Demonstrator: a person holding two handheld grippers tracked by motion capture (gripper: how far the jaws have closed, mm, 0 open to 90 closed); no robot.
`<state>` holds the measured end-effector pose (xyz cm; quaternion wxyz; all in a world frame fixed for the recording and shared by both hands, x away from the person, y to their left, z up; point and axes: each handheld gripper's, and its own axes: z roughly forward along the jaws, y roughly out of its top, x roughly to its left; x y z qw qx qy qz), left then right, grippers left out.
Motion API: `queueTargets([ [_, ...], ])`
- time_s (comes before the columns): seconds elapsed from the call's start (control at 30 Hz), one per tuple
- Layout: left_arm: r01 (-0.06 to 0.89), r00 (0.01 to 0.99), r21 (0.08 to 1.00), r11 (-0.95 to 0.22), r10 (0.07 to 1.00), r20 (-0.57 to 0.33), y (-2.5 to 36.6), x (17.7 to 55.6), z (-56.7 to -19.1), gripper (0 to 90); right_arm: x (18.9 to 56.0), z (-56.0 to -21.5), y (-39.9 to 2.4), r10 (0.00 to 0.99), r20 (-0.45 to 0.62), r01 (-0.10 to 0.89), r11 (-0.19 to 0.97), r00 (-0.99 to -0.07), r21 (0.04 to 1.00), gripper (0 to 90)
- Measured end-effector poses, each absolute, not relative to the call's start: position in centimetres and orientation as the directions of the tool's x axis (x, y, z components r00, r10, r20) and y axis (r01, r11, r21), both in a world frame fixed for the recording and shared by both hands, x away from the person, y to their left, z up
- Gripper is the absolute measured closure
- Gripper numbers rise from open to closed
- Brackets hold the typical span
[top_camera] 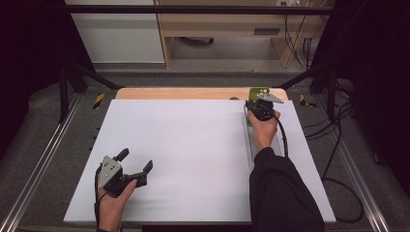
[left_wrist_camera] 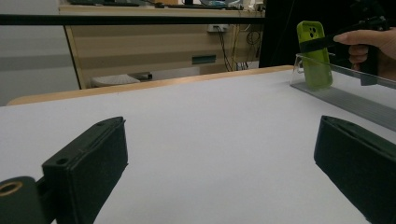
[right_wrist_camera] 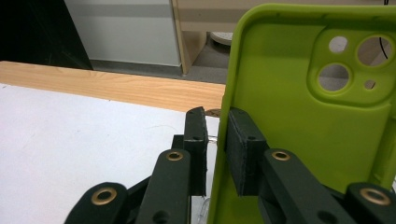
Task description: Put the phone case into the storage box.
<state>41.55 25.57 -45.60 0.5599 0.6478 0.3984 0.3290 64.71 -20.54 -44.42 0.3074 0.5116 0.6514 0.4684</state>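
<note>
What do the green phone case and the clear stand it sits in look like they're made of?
The green phone case looks like matte silicone or soft plastic: even colour, no glare, rounded moulded camera cutouts. The clear stand looks like glossy acrylic, possibly glass: see-through walls with bright edges.

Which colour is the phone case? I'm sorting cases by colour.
Lime green; the phone case shows best in the right gripper view.

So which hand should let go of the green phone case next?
The right. The right gripper already has its jaws around the edge of the lime-green rubbery phone case standing in the clear plastic rack. The left gripper sits open, far across the white table.
</note>
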Motion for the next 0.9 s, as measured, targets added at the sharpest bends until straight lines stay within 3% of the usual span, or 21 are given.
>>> queueTargets([
  [0.9, 0.144, 0.469, 0.988, -0.061, 0.883, -0.014, 25.59, 41.52, -45.54, 2.2, 64.54, -44.02, -20.54, 0.961, 0.05, 0.375, 0.057, -0.271, 0.925, 69.0],
])
